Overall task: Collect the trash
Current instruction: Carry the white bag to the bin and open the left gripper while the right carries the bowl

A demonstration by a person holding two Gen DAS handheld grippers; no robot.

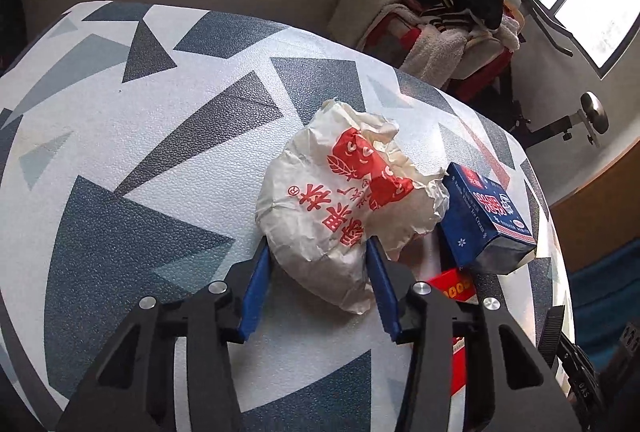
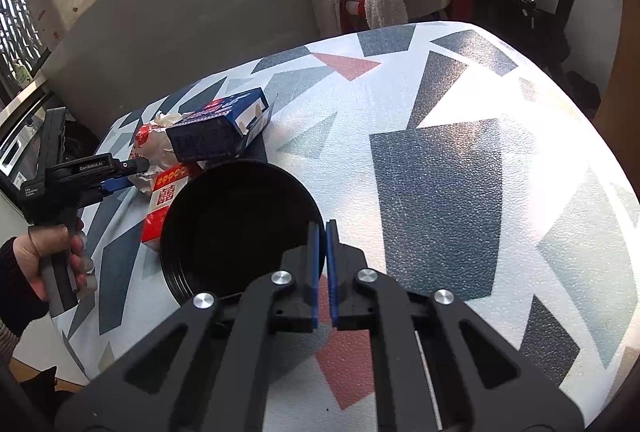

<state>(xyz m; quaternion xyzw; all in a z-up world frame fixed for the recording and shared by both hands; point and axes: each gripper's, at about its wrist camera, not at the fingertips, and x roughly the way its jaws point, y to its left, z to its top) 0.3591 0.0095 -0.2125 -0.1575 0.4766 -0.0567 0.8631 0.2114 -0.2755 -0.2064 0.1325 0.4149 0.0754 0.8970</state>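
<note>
Here the left gripper sits low over the table, its blue fingers spread apart on either side of the near end of a crumpled white paper wrapper printed in red. The pads appear to touch or nearly touch the paper; no squeeze is visible, so the wrapper is judged bracketed, not yet gripped. This straddling position suits a soft, bulky item: closing the fingers would pinch the crumpled bulk.

Just right of the wrapper a blue ice cream box leans tilted, touching the wrapper's torn edge. Below it, near the right finger, part of a red box shows.

In the right wrist view, the right gripper is clamped on the near right rim of a black dish, fingers together with the rim between them. The dish is held just beside the trash cluster, its far left edge overlapping the red box; it probably serves as the collecting vessel, positioned close so each item travels a short path. Whether the dish rests on the table or is lifted slightly cannot be told.

The trash remains on the table at far left in this view. The dish appears empty, so collection is judged to be at its start.
</note>
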